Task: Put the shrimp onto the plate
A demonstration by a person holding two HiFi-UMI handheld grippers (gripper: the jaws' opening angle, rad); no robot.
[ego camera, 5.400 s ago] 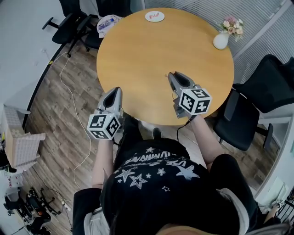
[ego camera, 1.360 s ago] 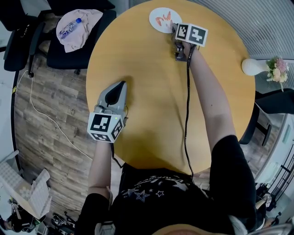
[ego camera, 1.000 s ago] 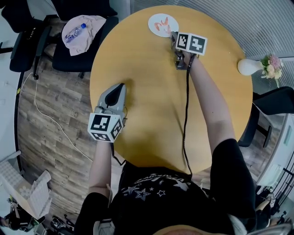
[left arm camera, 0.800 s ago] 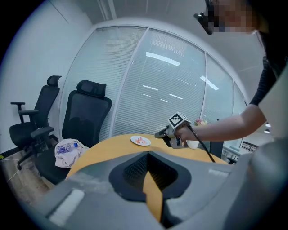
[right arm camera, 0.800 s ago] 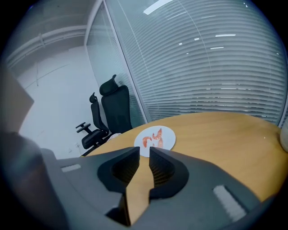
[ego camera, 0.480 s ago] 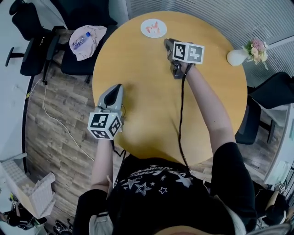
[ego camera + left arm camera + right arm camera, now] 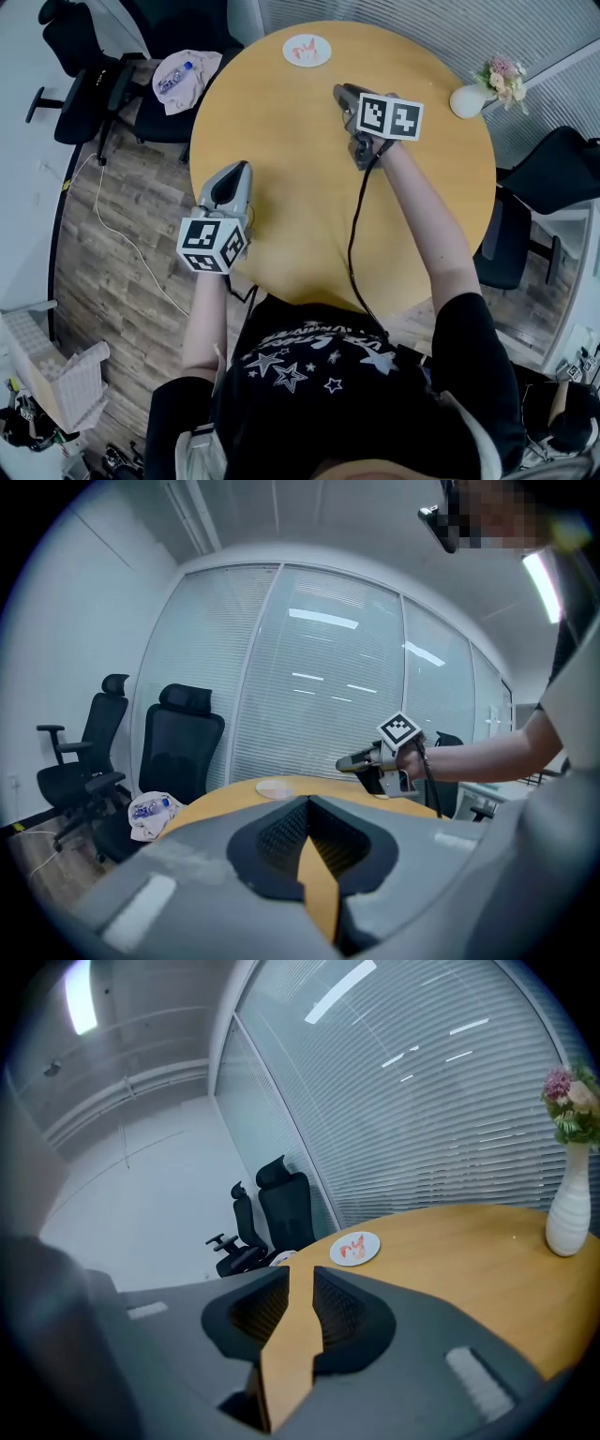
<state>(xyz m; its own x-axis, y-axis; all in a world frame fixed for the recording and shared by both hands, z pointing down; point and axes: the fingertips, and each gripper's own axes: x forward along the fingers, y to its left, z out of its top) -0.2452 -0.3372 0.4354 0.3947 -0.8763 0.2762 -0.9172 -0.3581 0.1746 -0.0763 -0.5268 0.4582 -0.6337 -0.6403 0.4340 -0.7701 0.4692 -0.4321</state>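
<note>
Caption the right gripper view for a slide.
Empty right gripper, jaws apart, facing the plate of shrimp.

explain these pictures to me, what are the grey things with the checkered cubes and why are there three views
There is no robot: a person stands at a round wooden table holding a tool in each hand. Each tool is a gripper ending in two jaws; the marker cube is part of it. The head view looks down from a camera on the person's head. The other two views come from cameras on the grippers, looking along their jaws. The left gripper is by the table's left edge, jaws together, holding nothing. The right gripper is out over the table, jaws slightly apart, also empty. On the table are a white plate with the shrimp on it, at the far edge, and a white vase of flowers at the right.
</note>
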